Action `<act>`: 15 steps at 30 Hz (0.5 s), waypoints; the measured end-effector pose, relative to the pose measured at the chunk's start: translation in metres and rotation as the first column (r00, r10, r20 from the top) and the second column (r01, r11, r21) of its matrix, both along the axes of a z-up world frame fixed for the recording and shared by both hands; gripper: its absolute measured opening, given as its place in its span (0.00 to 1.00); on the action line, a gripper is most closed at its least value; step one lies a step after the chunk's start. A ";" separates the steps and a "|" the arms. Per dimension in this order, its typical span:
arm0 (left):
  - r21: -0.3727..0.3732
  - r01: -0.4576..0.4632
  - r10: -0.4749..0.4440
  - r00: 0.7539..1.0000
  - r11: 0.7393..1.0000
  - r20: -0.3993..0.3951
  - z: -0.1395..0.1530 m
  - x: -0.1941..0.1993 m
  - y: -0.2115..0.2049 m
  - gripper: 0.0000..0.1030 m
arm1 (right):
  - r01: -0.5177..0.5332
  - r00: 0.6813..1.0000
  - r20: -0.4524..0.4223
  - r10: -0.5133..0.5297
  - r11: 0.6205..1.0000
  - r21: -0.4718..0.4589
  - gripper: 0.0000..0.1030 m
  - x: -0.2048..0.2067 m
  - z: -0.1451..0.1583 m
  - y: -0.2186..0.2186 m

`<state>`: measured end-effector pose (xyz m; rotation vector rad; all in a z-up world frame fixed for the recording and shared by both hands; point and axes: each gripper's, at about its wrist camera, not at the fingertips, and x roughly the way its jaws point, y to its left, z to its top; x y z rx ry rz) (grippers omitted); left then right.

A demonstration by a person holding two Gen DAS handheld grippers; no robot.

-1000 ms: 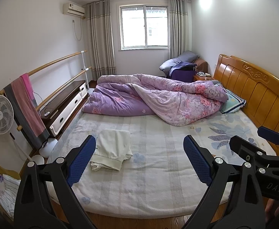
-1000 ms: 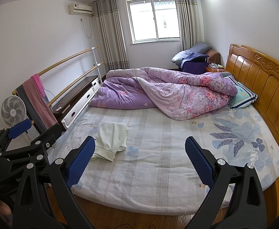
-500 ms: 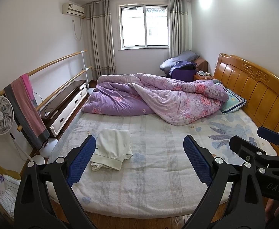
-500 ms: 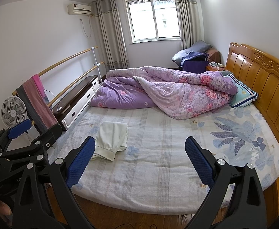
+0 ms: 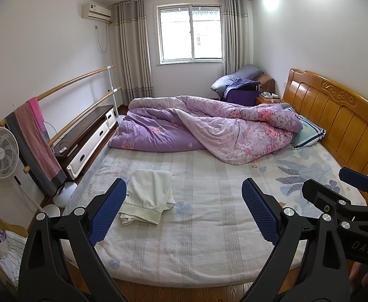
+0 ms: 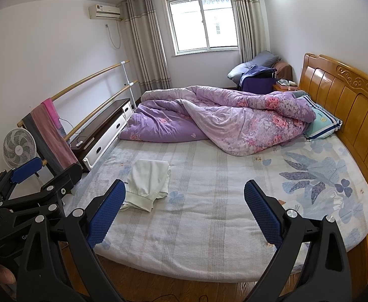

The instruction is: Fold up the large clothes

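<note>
A folded white garment [image 5: 148, 196] lies on the left part of the bed [image 5: 204, 239]; it also shows in the right wrist view [image 6: 148, 183]. My left gripper [image 5: 184, 211] is open and empty, held off the near edge of the bed, well short of the garment. My right gripper [image 6: 185, 211] is open and empty, held the same way to the right of the left one. The right gripper shows at the right edge of the left wrist view [image 5: 355, 188], and the left gripper at the left edge of the right wrist view [image 6: 27, 173].
A crumpled purple floral quilt [image 5: 209, 130] covers the far half of the bed. A wooden headboard [image 5: 335, 118] runs along the right. A rail with towels [image 5: 35, 146], a fan [image 5: 0, 153] and a low cabinet [image 5: 88, 136] stand at the left.
Almost nothing differs. The right wrist view has shifted very slightly; both grippers stay open and empty and the garment has not moved.
</note>
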<state>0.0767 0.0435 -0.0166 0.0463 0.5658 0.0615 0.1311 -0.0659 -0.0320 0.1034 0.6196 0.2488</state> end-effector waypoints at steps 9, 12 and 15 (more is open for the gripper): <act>0.002 -0.003 0.003 1.000 1.000 -0.001 -0.001 0.000 0.003 0.91 | -0.009 1.000 -0.007 0.009 1.000 0.007 0.89 0.003 -0.001 -0.002; 0.002 0.001 -0.001 1.000 1.000 -0.002 0.000 0.002 0.002 0.91 | -0.013 1.000 -0.006 0.013 1.000 0.011 0.89 0.003 -0.001 -0.003; 0.004 -0.004 0.004 1.000 1.000 0.000 -0.001 -0.001 0.006 0.91 | -0.016 1.000 -0.008 0.017 1.000 0.015 0.89 0.004 0.000 -0.005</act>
